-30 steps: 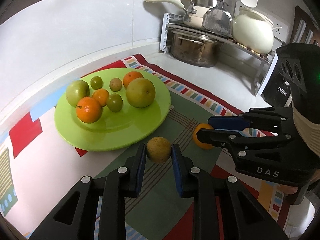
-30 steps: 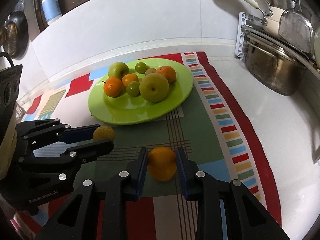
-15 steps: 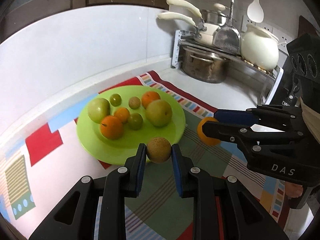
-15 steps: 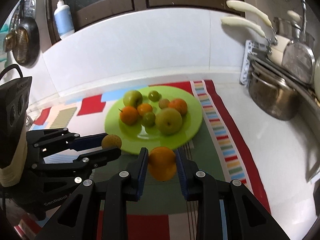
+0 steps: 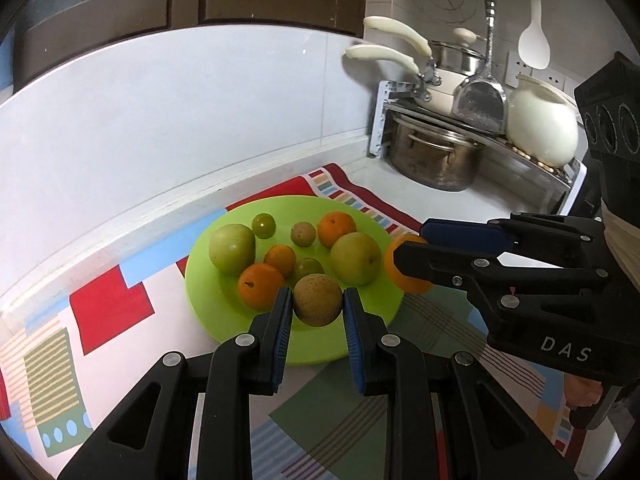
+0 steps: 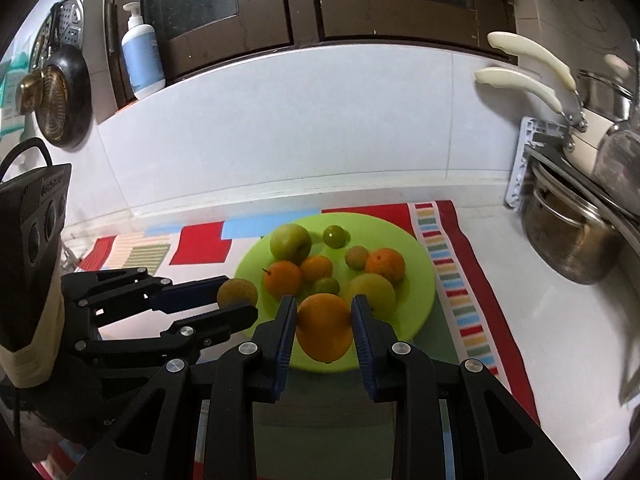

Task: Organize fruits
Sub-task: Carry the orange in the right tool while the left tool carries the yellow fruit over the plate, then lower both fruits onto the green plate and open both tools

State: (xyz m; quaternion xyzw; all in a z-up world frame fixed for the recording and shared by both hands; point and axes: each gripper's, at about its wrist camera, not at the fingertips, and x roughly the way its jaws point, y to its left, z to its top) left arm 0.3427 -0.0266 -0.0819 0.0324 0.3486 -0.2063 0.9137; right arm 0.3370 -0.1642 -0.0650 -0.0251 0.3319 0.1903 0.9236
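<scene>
One round lime-green plastic plate [image 5: 224, 320] as landmark, just ahead of and below both grippers. Two black hand-held grippers: right gripper [image 6: 325, 330] pinching a large orange [image 6: 325, 328], left gripper [image 5: 317, 306] pinching a speckled brown pear [image 5: 318, 299], both at the plate's near rim. Eight fruits on the plate: three orange, five green.

Far side of orange [image 5: 406, 268] hidden behind right gripper [image 5: 408, 246] fingers. Steel pot [image 6: 576, 236] cut off at frame edge w/ blurred surroundings. Bottle [image 6: 142, 58] label too small to read.
</scene>
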